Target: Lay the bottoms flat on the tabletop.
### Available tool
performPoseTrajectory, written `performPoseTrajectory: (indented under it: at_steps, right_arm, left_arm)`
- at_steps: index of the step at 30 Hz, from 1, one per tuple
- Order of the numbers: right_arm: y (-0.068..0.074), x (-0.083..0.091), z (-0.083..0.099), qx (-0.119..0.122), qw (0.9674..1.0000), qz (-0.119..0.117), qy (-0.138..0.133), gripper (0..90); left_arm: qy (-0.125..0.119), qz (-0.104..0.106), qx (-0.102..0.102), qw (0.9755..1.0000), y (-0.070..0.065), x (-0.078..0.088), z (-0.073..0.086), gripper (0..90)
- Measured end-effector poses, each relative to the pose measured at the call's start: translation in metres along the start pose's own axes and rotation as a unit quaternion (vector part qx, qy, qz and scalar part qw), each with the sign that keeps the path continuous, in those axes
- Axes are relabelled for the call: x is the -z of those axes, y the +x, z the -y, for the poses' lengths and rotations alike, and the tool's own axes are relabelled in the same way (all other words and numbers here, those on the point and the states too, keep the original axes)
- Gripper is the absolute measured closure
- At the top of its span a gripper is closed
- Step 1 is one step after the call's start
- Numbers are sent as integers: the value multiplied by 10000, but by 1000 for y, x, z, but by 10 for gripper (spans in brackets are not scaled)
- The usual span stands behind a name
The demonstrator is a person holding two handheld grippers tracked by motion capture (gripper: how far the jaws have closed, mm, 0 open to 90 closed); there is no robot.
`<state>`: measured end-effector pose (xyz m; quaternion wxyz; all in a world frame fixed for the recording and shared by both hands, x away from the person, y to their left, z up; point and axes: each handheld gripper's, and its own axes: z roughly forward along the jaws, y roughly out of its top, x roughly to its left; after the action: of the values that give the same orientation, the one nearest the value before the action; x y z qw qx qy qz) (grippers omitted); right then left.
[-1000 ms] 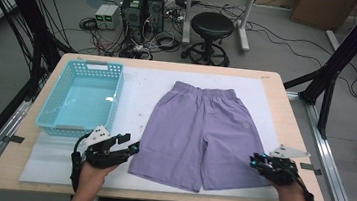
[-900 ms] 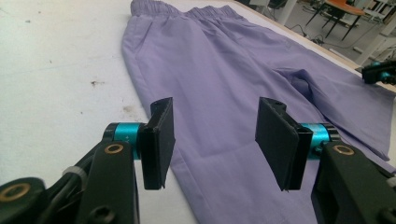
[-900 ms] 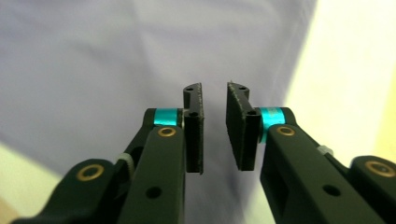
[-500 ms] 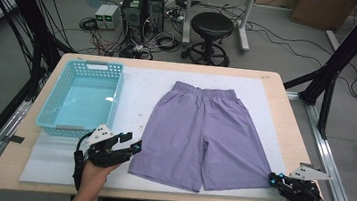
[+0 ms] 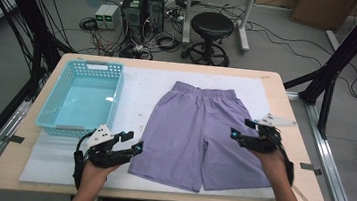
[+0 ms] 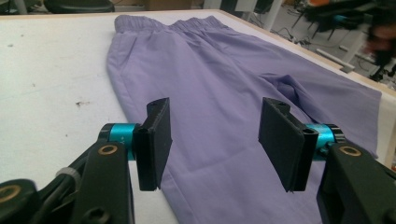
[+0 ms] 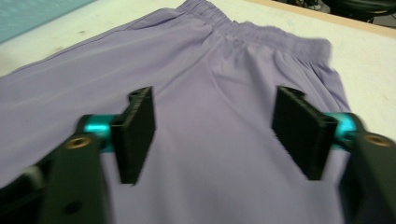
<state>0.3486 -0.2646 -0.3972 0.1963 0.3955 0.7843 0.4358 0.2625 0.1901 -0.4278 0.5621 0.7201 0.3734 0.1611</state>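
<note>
Purple shorts [image 5: 203,133] lie flat on the white mat [image 5: 140,84], waistband at the far side. My left gripper [image 5: 132,142] hovers open at the hem corner of the left leg; in the left gripper view the shorts [image 6: 210,70] stretch out beyond the left gripper [image 6: 217,112], and its jaws have just been opening slightly with nothing between them. My right gripper [image 5: 241,128] hangs over the right leg. Its jaws have just been opening and stand wide apart above the shorts [image 7: 219,56], with no cloth between the pads of the right gripper [image 7: 215,100].
A turquoise plastic basket [image 5: 97,65] stands on the table's left half, just behind my left hand. The wooden table edge [image 5: 156,196] runs along the front. A black stool [image 5: 209,26] and computers stand on the floor beyond the table.
My right gripper went from the right hem out to the table's front right corner, then swung up and left over the right leg, jaws now apart. The left hand has stayed put.
</note>
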Motion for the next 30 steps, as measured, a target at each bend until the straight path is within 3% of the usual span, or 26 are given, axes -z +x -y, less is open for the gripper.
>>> performPoseTrajectory:
  at_steps: [4,6,8,10,15,17,19,20,24,30]
  right_arm:
    - [7,-47,-24,216,9993,-8,301,242]
    - [10,-73,-36,259,9989,-82,379,231]
    - [13,-96,-45,217,9982,-230,509,231]
    - [18,-120,-54,320,9968,-209,696,240]
    - [32,-170,-79,381,9944,-515,841,467]
    - [36,-185,-84,435,9935,-533,911,587]
    - [41,-203,-91,446,9917,-495,1100,630]
    - [44,-211,-92,485,9922,-452,1058,671]
    - [53,-241,-98,500,9911,-346,1187,678]
    - [66,-268,-106,587,9897,-438,1233,672]
  left_arm:
    - [-19,167,-318,9994,-3,0,2,449]
    - [-45,180,-310,9993,-3,0,2,431]
    - [-34,136,-219,9997,-3,0,2,356]
    - [2,-29,-146,9999,-4,0,2,276]
    - [22,-23,-128,9999,-4,2,3,264]
    - [52,-13,-120,9999,-4,3,4,265]
    - [56,12,-96,9999,-4,4,5,265]
    - [61,30,-88,9999,-4,5,5,266]
    - [41,34,-55,10000,-3,8,6,267]
    - [51,-9,6,10000,-1,9,9,267]
